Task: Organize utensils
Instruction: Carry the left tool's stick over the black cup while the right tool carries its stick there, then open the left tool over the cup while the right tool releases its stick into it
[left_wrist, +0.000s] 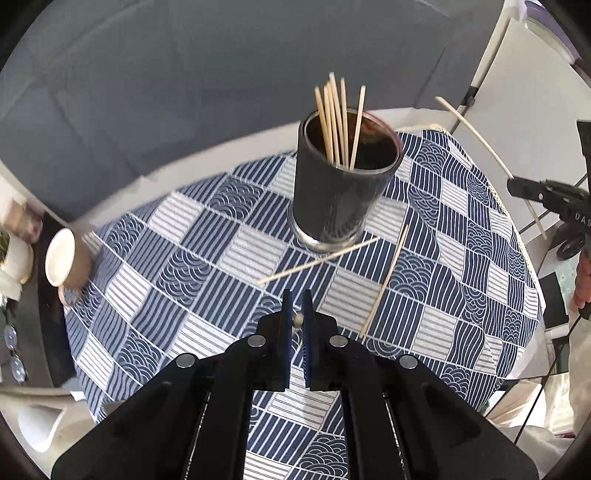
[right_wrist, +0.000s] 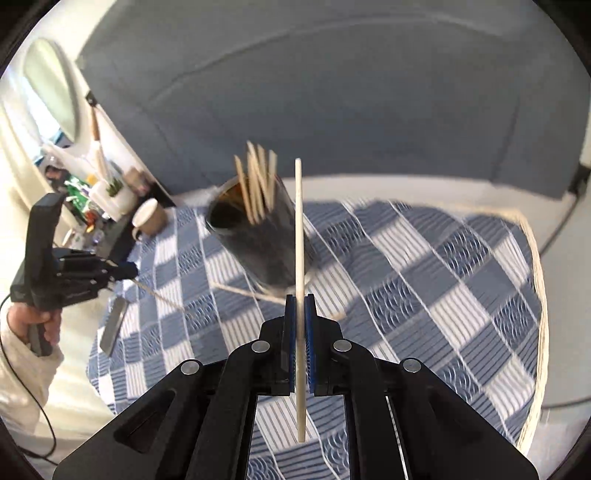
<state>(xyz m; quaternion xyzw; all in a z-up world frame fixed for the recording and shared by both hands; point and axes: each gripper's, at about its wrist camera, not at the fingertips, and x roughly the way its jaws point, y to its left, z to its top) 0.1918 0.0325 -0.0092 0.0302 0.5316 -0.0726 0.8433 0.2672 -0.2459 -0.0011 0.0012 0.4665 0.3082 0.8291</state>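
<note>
A dark cylindrical holder (left_wrist: 341, 184) stands on the blue patterned tablecloth (left_wrist: 207, 236) with several wooden chopsticks (left_wrist: 338, 118) upright in it. Two loose chopsticks (left_wrist: 317, 260) (left_wrist: 384, 282) lie on the cloth in front of it. My left gripper (left_wrist: 297, 295) is shut on the end of a chopstick, seen end-on between its pads; in the right wrist view that stick (right_wrist: 159, 295) slants from the gripper (right_wrist: 127, 271) down to the cloth. My right gripper (right_wrist: 300, 299) is shut on a pale chopstick (right_wrist: 299, 221), held upright before the holder (right_wrist: 258, 236); it also shows in the left wrist view (left_wrist: 476, 133).
A beige mug (left_wrist: 64, 258) stands at the cloth's left edge, by a white pot with a plant (right_wrist: 114, 197) and clutter. A grey sofa (left_wrist: 184, 74) lies behind the table. A flat metal object (right_wrist: 112, 325) lies near the cloth's left edge.
</note>
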